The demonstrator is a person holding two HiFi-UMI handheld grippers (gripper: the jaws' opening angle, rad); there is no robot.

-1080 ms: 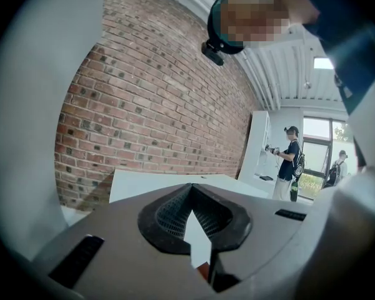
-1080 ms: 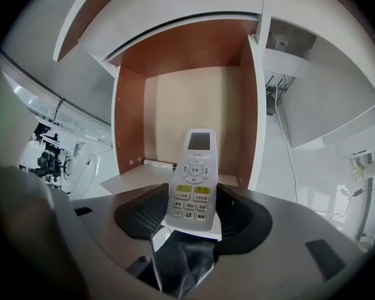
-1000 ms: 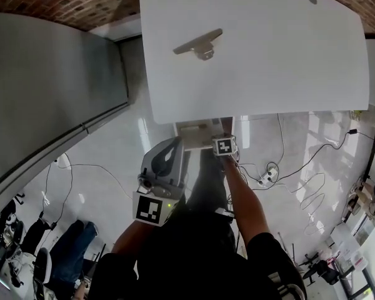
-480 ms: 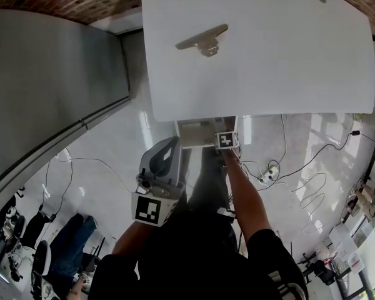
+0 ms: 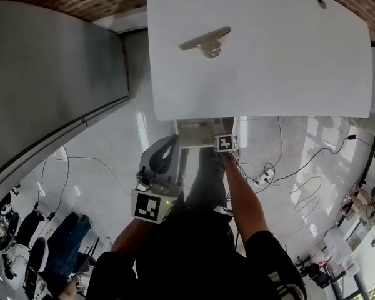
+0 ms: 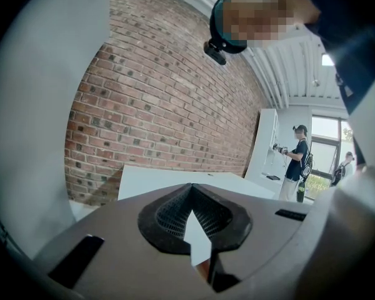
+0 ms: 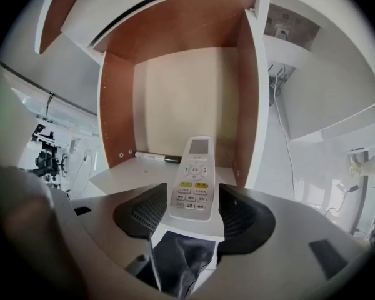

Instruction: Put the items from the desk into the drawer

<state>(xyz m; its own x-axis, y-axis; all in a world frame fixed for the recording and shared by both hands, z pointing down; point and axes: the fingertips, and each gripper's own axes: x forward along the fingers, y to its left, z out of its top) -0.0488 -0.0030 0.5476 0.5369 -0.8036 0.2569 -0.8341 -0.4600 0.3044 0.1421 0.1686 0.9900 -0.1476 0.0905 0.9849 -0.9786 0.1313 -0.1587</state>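
My right gripper (image 5: pixel 225 142) is shut on a white remote control (image 7: pixel 194 180) with a small screen and yellow and grey buttons. It holds the remote at the mouth of the open drawer (image 5: pixel 190 132) under the white desk (image 5: pixel 275 61). The drawer (image 7: pixel 115 111) has brown sides and a pale bottom, and a marker pen (image 7: pixel 155 157) lies near its front left. A grey metal T-shaped piece (image 5: pixel 205 41) lies on the desk's far left. My left gripper (image 5: pixel 162 167) hangs near my body, pointed upward, shut with nothing in it (image 6: pixel 190 195).
A grey partition (image 5: pixel 44 86) runs along the left. Cables and a power strip (image 5: pixel 265 170) lie on the glossy floor to the right of the drawer. A brick wall (image 6: pixel 156 105) stands behind the desk, and a person (image 6: pixel 297 161) stands far off.
Almost nothing: the view has shifted a little, the right gripper stays at the drawer with the remote, and the left gripper keeps its place.
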